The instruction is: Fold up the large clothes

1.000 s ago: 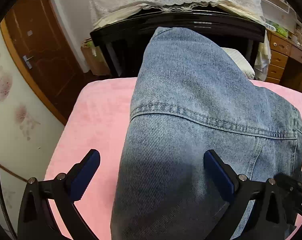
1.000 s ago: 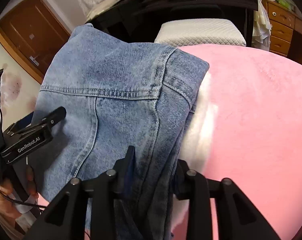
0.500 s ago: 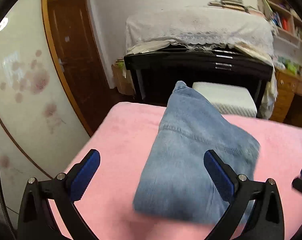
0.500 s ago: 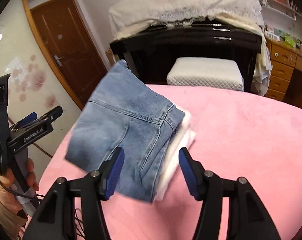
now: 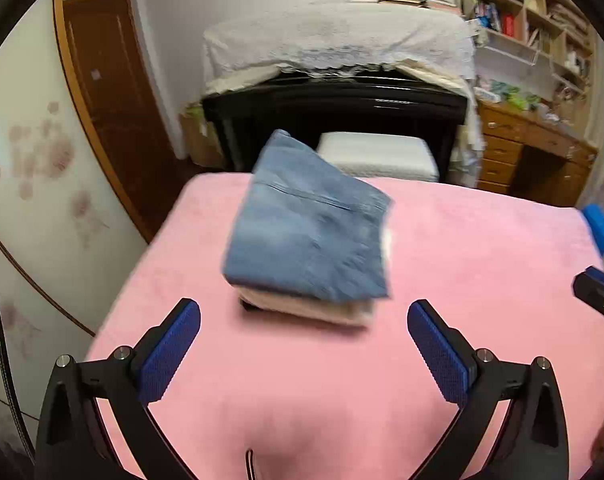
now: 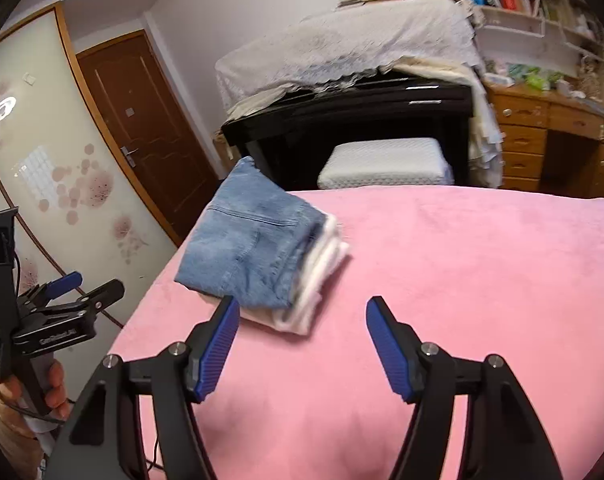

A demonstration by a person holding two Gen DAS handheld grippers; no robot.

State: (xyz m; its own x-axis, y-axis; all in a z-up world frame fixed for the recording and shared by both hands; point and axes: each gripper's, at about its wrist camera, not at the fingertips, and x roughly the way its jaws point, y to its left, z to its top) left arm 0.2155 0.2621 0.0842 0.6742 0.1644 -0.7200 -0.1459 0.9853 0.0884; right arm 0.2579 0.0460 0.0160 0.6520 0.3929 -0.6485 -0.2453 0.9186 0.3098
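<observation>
The left claw (image 6: 87,286) body reads "GenRobot.AI", blurred.

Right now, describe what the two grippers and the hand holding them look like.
Both the left gripper and right gripper have black angular frames with silver bolts and ribbed blue pads. Seen from the right wrist camera, the left one's body carries pale lettering, too blurred to read, with a thin black cable trailing off it. The bare hand grips its handle.
</observation>
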